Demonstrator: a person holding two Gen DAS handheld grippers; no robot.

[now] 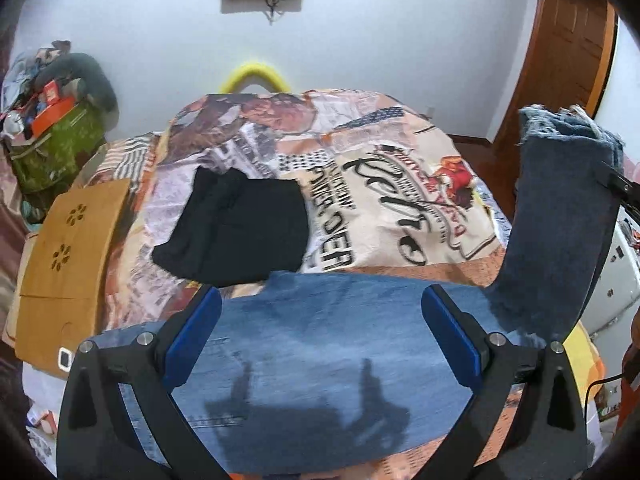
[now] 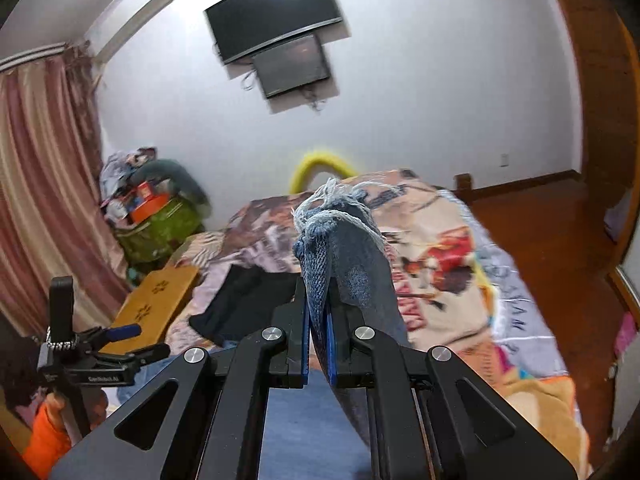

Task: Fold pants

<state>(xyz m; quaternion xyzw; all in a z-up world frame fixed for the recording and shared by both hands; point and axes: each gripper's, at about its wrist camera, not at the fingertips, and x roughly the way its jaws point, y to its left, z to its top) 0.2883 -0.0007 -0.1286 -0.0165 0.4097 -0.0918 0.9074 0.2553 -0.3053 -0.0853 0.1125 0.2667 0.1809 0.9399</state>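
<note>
Right claw [image 2: 318, 344] clenches the jeans [image 1: 320, 344] hem above the bed [image 1: 400, 208]; left claw [image 1: 320, 336] spread over them.

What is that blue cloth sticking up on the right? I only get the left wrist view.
Observer: It is the frayed hem end of the jeans, clamped between the right gripper pads.
Operator: Is my own gripper holding anything?
Observer: No. The right view shows the left gripper open, above the jeans, nothing between its fingers.
Operator: Anything on the wall besides that one screen?
Observer: Yes, a larger dark TV hangs just above the small screen.
Operator: What is to the far left?
Observer: A pink striped curtain beside the clutter pile.
</note>
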